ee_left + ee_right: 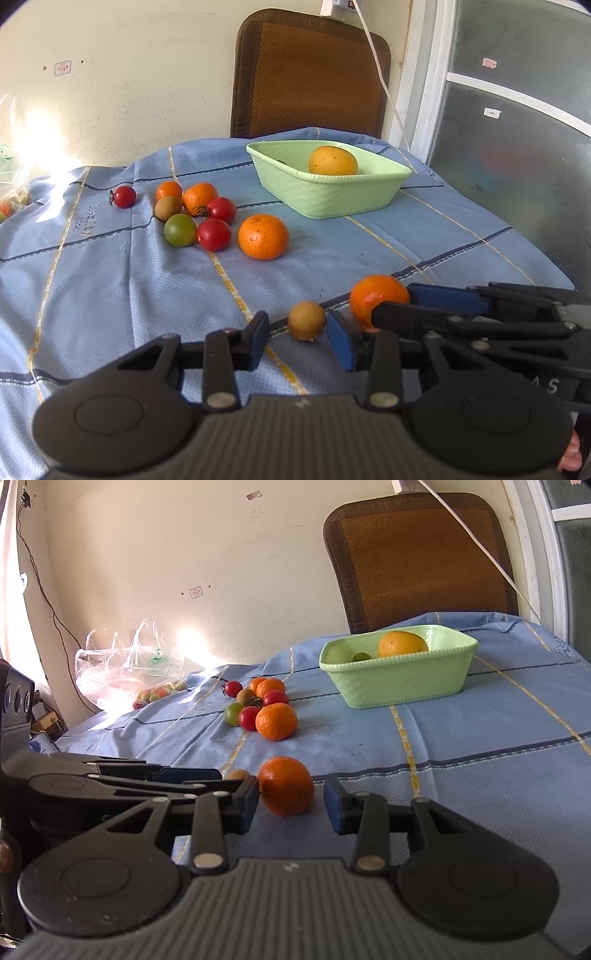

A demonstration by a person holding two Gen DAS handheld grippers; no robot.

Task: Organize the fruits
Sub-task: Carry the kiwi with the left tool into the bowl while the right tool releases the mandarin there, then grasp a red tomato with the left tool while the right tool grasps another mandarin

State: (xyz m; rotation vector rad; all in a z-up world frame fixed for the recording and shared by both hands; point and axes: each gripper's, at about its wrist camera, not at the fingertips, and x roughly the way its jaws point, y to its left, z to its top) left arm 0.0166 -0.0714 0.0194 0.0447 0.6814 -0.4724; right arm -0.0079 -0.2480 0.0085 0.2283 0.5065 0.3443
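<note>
A small brown fruit (306,320) lies on the blue cloth between the fingers of my left gripper (297,332), which is open; its pads do not press on it. Just to its right an orange (286,785) rests on the cloth between the fingers of my right gripper (290,805), also open, with a gap at the right pad. A green basket (332,199) at the back holds a yellow-orange fruit (332,160) and a small green fruit (361,657). Another orange (263,236), red tomatoes (213,234) and a green tomato (180,229) are clustered mid-table.
A brown chair back (310,74) stands behind the table, and a white cable (384,85) hangs by it. A clear plastic bag (125,664) with more fruit sits at the far left. A frosted door (517,147) is close on the right.
</note>
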